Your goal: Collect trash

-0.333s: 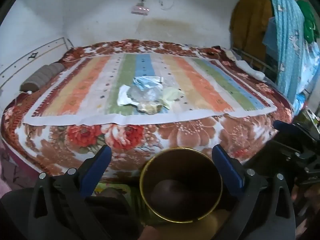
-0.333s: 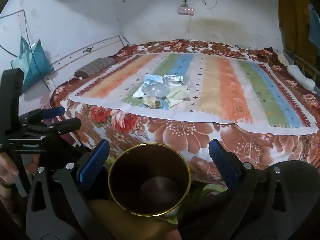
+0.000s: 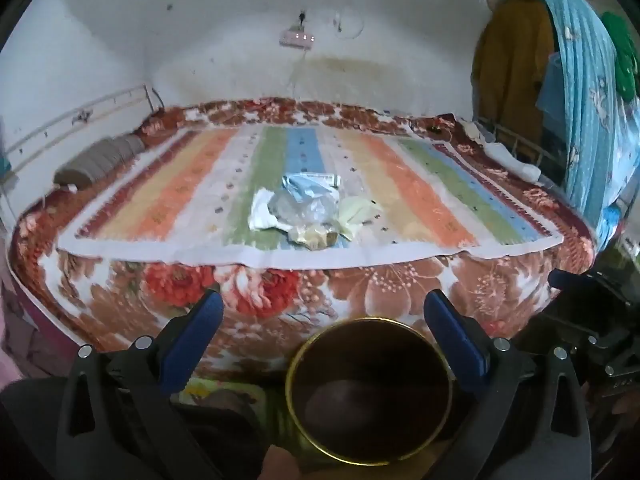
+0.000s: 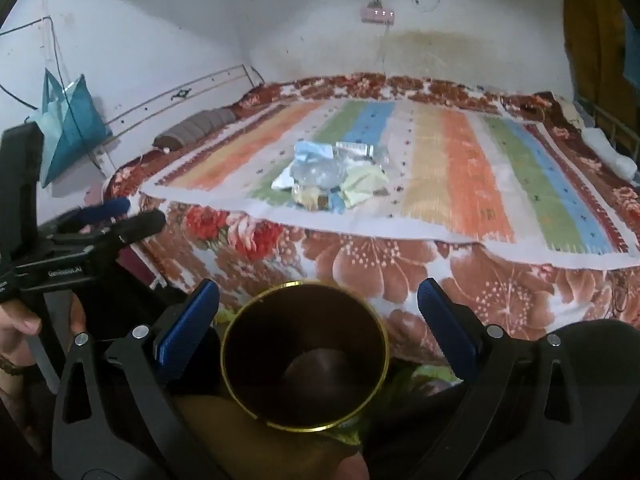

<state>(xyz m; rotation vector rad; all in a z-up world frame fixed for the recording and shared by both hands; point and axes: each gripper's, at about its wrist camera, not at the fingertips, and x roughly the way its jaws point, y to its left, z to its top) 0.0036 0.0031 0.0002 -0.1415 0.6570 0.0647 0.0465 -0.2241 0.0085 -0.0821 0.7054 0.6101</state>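
A pile of trash (image 3: 308, 212) lies on the striped cloth (image 3: 420, 184) in the middle of the bed: crumpled clear plastic, white and blue wrappers, pale yellow paper. The right wrist view shows the same trash pile (image 4: 332, 180). A brown bin with a gold rim (image 3: 360, 352) stands low in front of the bed, seen from above and empty; the right wrist view shows this bin (image 4: 304, 320) too. My left gripper (image 3: 323, 304) is open above the bin, its blue pads off it. My right gripper (image 4: 318, 286) is open likewise. Both are well short of the trash.
A floral bedspread (image 3: 180, 280) hangs over the bed's near edge. A grey bolster (image 3: 100, 160) lies at the far left by the metal rail. Clothes (image 3: 580, 100) hang at the right, a teal bag (image 4: 68, 128) on the left wall. A hand (image 4: 16, 324) holds the left gripper (image 4: 108, 216).
The scene sits slightly lower and to the right in the left wrist view. The right wrist view has barely shifted. Both grippers stay open.
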